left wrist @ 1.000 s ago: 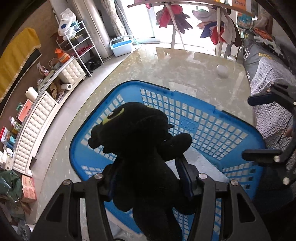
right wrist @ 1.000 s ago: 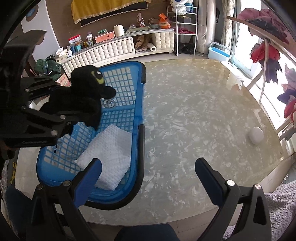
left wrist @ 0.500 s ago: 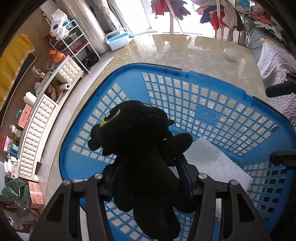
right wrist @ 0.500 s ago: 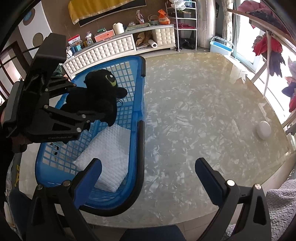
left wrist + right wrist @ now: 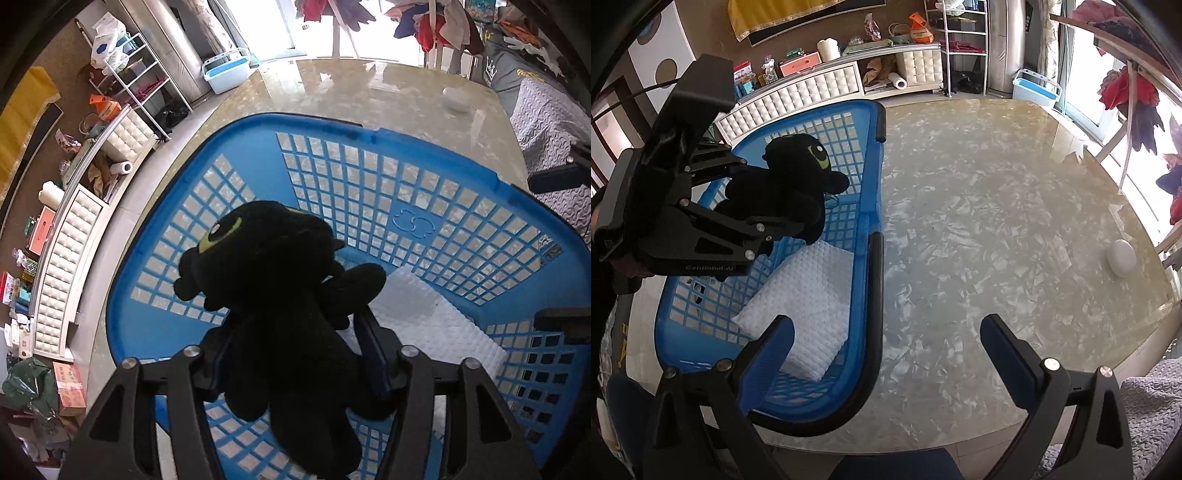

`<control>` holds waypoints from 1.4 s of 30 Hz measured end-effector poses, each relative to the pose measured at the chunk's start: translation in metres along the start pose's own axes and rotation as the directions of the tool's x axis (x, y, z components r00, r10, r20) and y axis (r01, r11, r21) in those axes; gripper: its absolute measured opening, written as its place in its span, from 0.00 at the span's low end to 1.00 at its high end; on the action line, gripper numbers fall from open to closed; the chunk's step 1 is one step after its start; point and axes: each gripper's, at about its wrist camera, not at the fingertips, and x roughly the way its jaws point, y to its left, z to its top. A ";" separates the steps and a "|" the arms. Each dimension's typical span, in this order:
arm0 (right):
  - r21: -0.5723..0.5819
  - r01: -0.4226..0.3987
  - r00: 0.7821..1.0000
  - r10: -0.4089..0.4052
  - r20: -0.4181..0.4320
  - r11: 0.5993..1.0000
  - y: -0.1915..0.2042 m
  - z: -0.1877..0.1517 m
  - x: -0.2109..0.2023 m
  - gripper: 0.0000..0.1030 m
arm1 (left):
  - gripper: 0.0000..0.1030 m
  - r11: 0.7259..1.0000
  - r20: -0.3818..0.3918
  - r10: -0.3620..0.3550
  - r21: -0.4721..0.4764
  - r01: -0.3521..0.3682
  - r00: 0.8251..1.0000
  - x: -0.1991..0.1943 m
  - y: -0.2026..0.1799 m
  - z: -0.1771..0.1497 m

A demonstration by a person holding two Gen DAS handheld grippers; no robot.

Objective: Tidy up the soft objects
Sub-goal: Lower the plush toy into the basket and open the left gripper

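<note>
left tongs (image 5: 783,206) sit above the blue basket (image 5: 875,173), the black plush toy (image 5: 783,181) between their pads; the jaws have just been opening, though the toy looks caught there and hangs clear of the basket floor. a white quilted pad (image 5: 801,306) lies flat inside the basket (near end). right tongs (image 5: 886,343) hover over the counter (image 5: 979,221), spread wide and empty. a small white object (image 5: 1121,257) rests far right.
</note>
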 end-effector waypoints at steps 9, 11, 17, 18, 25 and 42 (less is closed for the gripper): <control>0.003 0.021 1.000 -0.021 -0.006 1.000 -0.001 0.003 0.000 0.98 | 0.82 0.999 0.015 -0.013 -0.031 0.014 1.000 -0.005 -0.004 -0.003; 0.000 0.023 1.000 -0.023 0.001 1.000 0.001 0.004 -0.003 0.98 | 0.82 0.999 0.028 -0.002 -0.037 0.003 1.000 -0.010 -0.004 -0.003; -0.014 0.031 0.999 -0.031 0.021 0.999 0.011 0.003 -0.017 0.98 | 0.82 0.998 0.061 0.039 -0.045 -0.037 0.997 -0.035 -0.005 -0.002; -0.016 0.033 0.999 -0.032 0.024 0.999 0.012 0.003 -0.019 0.98 | 0.82 0.998 0.069 0.048 -0.050 -0.045 0.996 -0.041 -0.004 -0.002; -0.035 0.039 0.998 -0.038 0.047 0.999 0.025 -0.001 -0.039 0.98 | 0.82 0.993 0.153 0.066 -0.108 -0.050 0.986 -0.095 -0.004 -0.013; -0.104 -0.037 0.994 0.046 0.095 0.994 0.087 -0.019 -0.075 0.98 | 1.00 0.948 0.126 0.134 -0.306 -0.090 0.983 -0.161 -0.020 -0.110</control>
